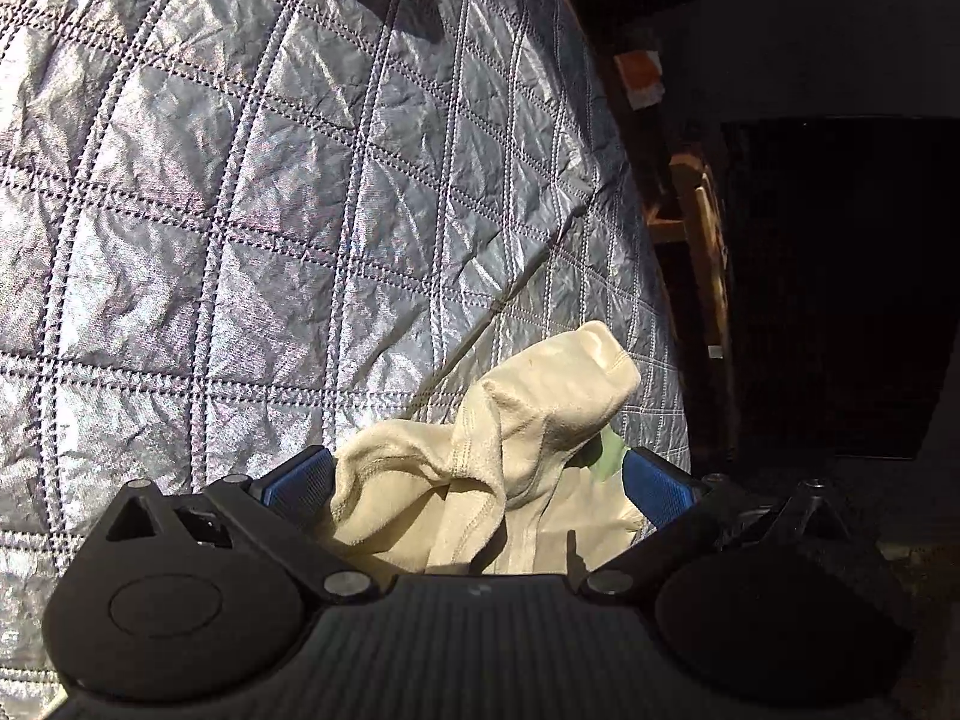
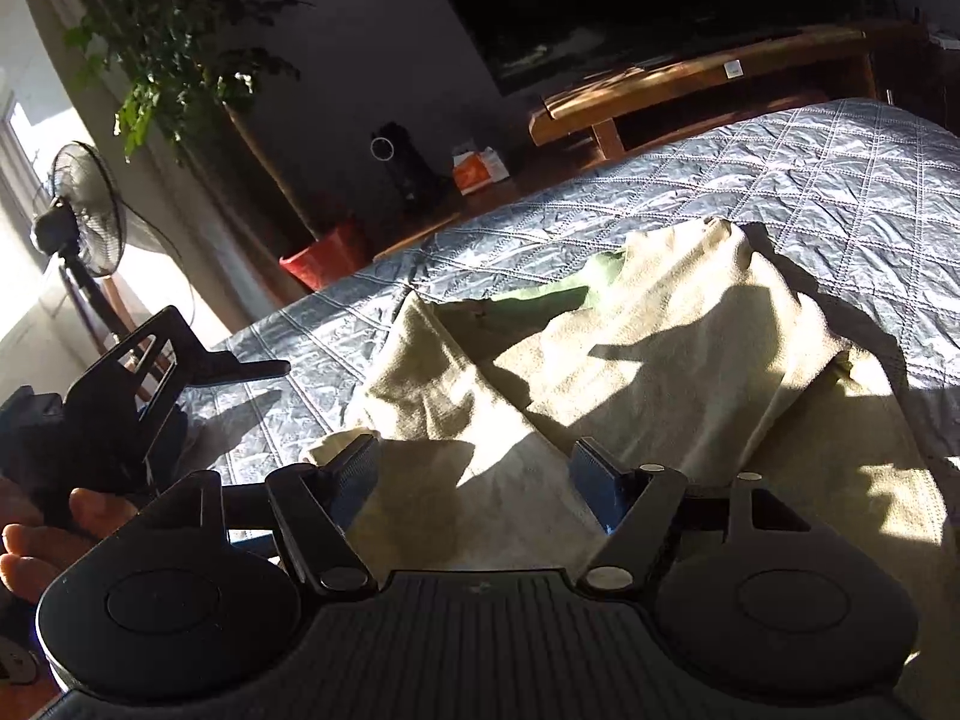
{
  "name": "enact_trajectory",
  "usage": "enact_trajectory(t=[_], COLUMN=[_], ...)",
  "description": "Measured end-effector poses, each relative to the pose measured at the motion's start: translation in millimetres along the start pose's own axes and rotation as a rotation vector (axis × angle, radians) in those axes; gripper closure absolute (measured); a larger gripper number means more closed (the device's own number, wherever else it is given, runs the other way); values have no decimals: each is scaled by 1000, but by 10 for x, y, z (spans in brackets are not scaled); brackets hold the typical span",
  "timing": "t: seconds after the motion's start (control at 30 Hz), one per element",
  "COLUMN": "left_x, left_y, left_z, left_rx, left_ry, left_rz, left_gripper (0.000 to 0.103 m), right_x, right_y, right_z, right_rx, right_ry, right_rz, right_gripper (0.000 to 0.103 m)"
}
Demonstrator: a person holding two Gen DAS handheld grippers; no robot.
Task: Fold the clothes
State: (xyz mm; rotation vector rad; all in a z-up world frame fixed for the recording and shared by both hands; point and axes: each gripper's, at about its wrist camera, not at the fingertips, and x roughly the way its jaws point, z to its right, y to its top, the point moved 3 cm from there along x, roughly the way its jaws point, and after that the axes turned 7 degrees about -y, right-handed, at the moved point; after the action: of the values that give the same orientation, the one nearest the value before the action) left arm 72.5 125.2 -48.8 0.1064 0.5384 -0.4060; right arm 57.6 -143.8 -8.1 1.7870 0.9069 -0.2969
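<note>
Okay, left wrist view: left tongs [image 1: 477,483] stand wide apart, blue pads either side of a bunched-up cream garment [image 1: 510,456]. Cloth sits in the gap between the pads and may brush the left one, but the pads are not pressing on it, so no grip. Garment lies on the quilt [image 1: 240,210] near the bed's edge, its raised fold running up and away from the tongs toward the dark floor side. A bit of green cloth [image 1: 606,459] peeks out just beside the right pad.

Right wrist view: right tongs [image 2: 477,480] are apart too, nothing clamped, hanging just over the near part of the garment [image 2: 660,348]. Garment spreads straight ahead of these tongs, long axis going away and to the right across the quilt [image 2: 840,180], with a loose strip angling left. Green cloth [image 2: 558,294] shows at its far end. Left tongs [image 2: 180,360] sit left of the garment, a hand [image 2: 36,540] behind them. Fan [image 2: 84,210], plant [image 2: 180,42] and wooden bench [image 2: 690,90] lie beyond the bed.

Judgement: both tongs are at the garment's near end; left is nearer a bunched edge, likely the first pinch.
</note>
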Motion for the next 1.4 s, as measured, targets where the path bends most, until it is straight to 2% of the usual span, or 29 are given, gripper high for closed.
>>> enact_trajectory(t=[0.1,0.23,0.4,0.47,0.6,0.67,0.77,0.8,0.83,0.9,0.97,1.03,1.13,1.33,1.4], left_x=[-78,-12,238,316,361,361,262,230,200,88,3,-50,-68,-208,-309], left_y=[-10,-35,-29,17,113,169,301,337,366,414,448,465,463,404,399], left_z=[100,159,55,16,-20,-90,-335,-401,-428,-409,-374,-323,-292,-217,-162], left_rx=[23,15,-55,-71,-112,-181,-365,-416,-429,-376,-327,-283,-272,-209,-170], left_ry=[-45,-126,-130,-130,-181,-229,-308,-322,-309,-279,-255,-237,-247,-157,-133], left_rz=[22,-10,-48,-41,-12,0,54,66,73,126,163,180,172,136,152], left_gripper=[1,1,1,1,1,1,3,9,12,11,6,5,5,3,2], right_x=[58,101,127,138,191,204,207,204,201,194,188,181,172,152,105], right_y=[-18,-39,-70,-77,-116,-137,-151,-150,-148,-146,-143,-140,-136,-128,-92], right_z=[19,-34,-82,-74,-46,-50,-65,-68,-71,-77,-83,-89,-98,-116,-66], right_rx=[25,24,16,21,29,26,12,6,-1,-13,-26,-39,-58,-96,-57], right_ry=[4,18,26,25,11,8,1,1,1,0,0,0,0,-1,39], right_rz=[-30,-45,-54,-58,-96,-108,-113,-112,-111,-108,-106,-104,-100,-93,-81], right_gripper=[27,27,26,26,23,23,23,23,23,23,23,22,22,23,23])
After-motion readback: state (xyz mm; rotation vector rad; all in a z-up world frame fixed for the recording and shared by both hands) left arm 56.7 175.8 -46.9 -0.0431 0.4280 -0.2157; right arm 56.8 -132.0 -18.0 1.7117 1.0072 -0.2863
